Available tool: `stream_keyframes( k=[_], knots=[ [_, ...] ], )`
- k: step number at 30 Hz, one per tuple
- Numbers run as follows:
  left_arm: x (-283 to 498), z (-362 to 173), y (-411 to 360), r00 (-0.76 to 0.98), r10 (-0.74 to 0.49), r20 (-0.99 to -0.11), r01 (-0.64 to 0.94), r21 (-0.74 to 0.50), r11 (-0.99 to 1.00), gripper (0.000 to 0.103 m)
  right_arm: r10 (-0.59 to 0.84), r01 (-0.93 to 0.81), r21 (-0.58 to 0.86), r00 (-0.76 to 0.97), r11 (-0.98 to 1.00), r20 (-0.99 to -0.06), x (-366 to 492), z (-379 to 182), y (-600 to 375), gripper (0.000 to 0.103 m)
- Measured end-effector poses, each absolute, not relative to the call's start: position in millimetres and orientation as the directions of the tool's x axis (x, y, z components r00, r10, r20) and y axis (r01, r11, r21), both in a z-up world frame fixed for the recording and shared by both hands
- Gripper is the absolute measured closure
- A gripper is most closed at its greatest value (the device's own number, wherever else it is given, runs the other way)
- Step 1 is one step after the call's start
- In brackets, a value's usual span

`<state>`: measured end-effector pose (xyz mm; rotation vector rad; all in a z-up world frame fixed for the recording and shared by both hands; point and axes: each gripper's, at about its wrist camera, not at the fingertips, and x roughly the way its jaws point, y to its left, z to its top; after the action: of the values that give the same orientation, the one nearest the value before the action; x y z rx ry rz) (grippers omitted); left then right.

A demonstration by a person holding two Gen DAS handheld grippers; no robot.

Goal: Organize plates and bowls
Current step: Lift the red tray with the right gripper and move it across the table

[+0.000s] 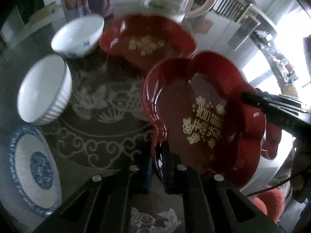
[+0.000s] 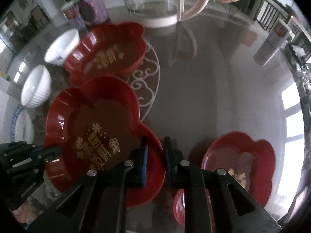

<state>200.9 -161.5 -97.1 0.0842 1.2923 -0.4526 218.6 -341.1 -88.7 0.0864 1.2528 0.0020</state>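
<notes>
Left gripper (image 1: 157,161) clamped on near rim of red flower-shaped plate (image 1: 204,116), right gripper (image 2: 155,155) clamped on its opposite rim, plate held over glass table (image 2: 213,97). Farther off, second red plate (image 1: 147,40), ribbed white bowl (image 1: 42,89), blue-patterned bowl (image 1: 77,36), blue-rimmed plate (image 1: 33,172). Beyond, clear kettle (image 2: 155,2).

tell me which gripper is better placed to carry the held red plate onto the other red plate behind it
Roughly even: left gripper and right gripper both clamp the red plate; neither is clearly nearer the far red plate.
</notes>
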Motion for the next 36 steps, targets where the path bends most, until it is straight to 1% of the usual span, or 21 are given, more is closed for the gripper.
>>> stream_keyframes(
  k=[7, 12, 17, 20, 21, 23, 28, 33, 36],
  knots=[
    [188, -21, -169, 0.296, -0.344, -0.891, 0.436, -0.195, 0.879, 0.096, 0.055, 0.066, 0.089, 0.402, 0.994, -0.914, 183, -29, -348, 0.087],
    [180, 3, -204, 0.315, -0.363, -0.877, 0.502, -0.170, 0.848, 0.095, 0.041, 0.137, 0.116, 0.455, 0.984, -0.890, 150, 3, -374, 0.087],
    [173, -8, -252, 0.289, -0.373, -0.882, 0.555, -0.163, 0.816, 0.090, -0.009, 0.233, 0.119, 0.483, 0.965, -0.876, 121, 17, -413, 0.087],
    [171, -25, -288, 0.261, -0.366, -0.893, 0.584, -0.156, 0.797, 0.085, -0.037, 0.294, 0.124, 0.487, 0.948, -0.873, 106, 16, -439, 0.087],
    [169, -29, -297, 0.258, -0.366, -0.894, 0.593, -0.152, 0.790, 0.085, -0.048, 0.314, 0.122, 0.484, 0.942, -0.874, 102, 13, -446, 0.084],
    [169, -39, -321, 0.263, -0.347, -0.900, 0.615, -0.121, 0.779, 0.083, -0.065, 0.346, 0.118, 0.474, 0.931, -0.878, 97, 3, -459, 0.084],
    [169, -57, -365, 0.271, -0.324, -0.906, 0.668, -0.066, 0.741, 0.083, -0.074, 0.428, 0.150, 0.463, 0.891, -0.883, 81, -22, -490, 0.084],
    [165, -67, -392, 0.311, -0.292, -0.904, 0.712, 0.018, 0.702, 0.082, -0.065, 0.488, 0.184, 0.450, 0.853, -0.891, 69, -48, -510, 0.084],
    [166, -74, -398, 0.308, -0.281, -0.909, 0.718, 0.028, 0.696, 0.081, -0.052, 0.509, 0.207, 0.449, 0.836, -0.892, 64, -62, -513, 0.084]
  ],
)
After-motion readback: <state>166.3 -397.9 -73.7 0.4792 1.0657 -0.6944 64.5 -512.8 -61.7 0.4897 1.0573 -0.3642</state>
